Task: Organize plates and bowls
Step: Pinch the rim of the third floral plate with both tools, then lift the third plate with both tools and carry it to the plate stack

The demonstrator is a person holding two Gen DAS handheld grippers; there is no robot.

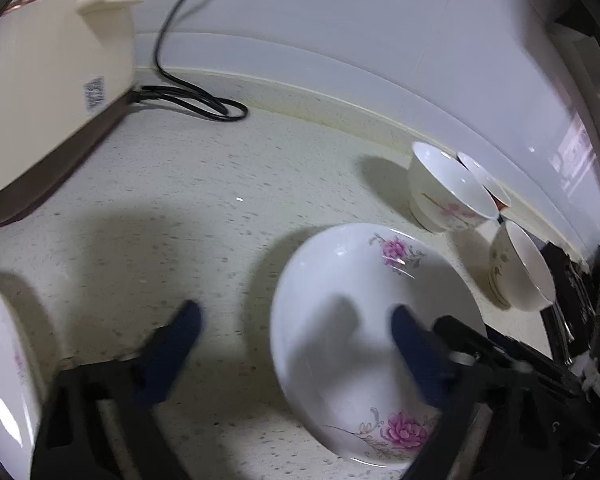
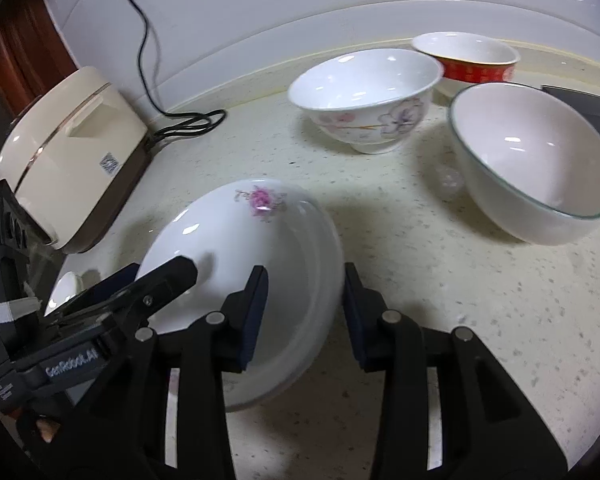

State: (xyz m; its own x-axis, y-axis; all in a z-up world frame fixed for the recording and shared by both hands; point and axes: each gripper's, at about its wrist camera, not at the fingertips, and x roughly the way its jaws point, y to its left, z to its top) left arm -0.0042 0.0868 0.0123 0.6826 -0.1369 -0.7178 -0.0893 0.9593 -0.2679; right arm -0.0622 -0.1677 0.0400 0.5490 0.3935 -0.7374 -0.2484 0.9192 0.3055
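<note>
A white plate with pink flowers (image 1: 340, 320) (image 2: 260, 264) is tilted, its rim between the pads of my right gripper (image 2: 305, 312), whose jaws stand slightly apart on either side of the rim. My left gripper (image 1: 296, 332) is open; its right finger (image 1: 416, 344) is over the plate, its left finger over the counter. A second white plate (image 1: 0, 360) sits at the left edge. Three bowls stand near the wall: a flowered one (image 2: 364, 96) (image 1: 448, 188), a red one (image 2: 468, 60) and a green-rimmed one (image 2: 532, 160) (image 1: 520, 268).
A cream rice cooker (image 1: 48, 80) (image 2: 72, 152) stands at the left with its black cord (image 1: 196, 100) looped on the speckled counter (image 1: 220, 208). The white backsplash (image 1: 340, 40) runs behind. A dark stovetop edge (image 2: 580, 100) lies at the far right.
</note>
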